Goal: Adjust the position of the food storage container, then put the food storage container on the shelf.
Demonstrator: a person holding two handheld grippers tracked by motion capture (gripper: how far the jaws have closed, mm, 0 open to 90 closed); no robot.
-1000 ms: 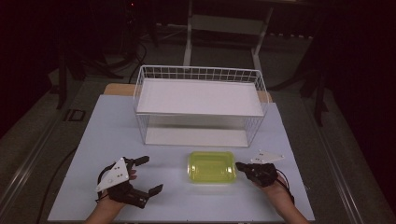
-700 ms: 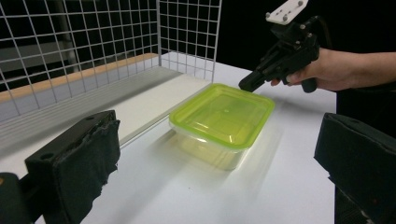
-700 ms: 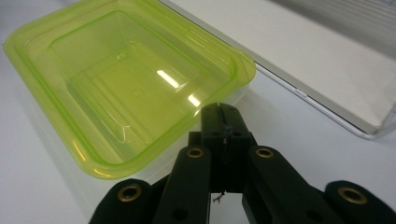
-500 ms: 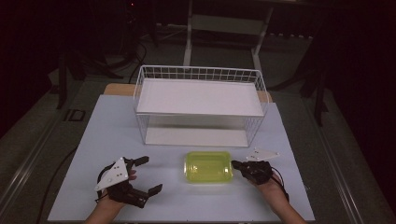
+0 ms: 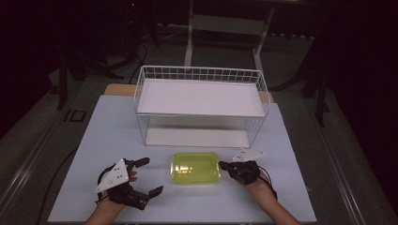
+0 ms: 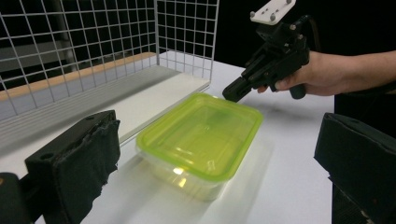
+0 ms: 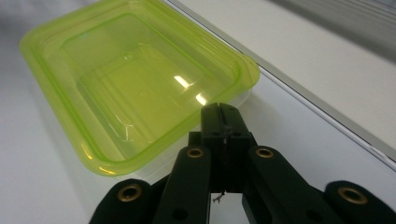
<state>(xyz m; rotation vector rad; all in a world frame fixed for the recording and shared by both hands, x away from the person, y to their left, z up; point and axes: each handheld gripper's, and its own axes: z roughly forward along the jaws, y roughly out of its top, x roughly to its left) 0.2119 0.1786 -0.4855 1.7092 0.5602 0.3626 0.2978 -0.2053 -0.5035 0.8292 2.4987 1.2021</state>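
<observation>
A yellow-green clear plastic container (image 5: 195, 168) with its lid on lies flat on the white table (image 5: 108, 131), in front of the wire shelf. My right gripper (image 5: 223, 165) is shut, and its tip touches the container's right rim (image 7: 224, 114). The left gripper view has that same gripper (image 6: 232, 91) held in a hand at the container's far edge (image 6: 201, 135). My left gripper (image 5: 150, 176) rests open on the table left of the container, a short gap away, with nothing between its jaws.
A white wire rack (image 5: 202, 73) with a white shelf board stands behind the container, mid-table. Its mesh wall (image 6: 93, 37) rises close on the left in the left gripper view. Dark floor and stand legs surround the table.
The right gripper has moved left, staying shut at the container's right rim, and the container has slid left with it. The left gripper has not moved.
</observation>
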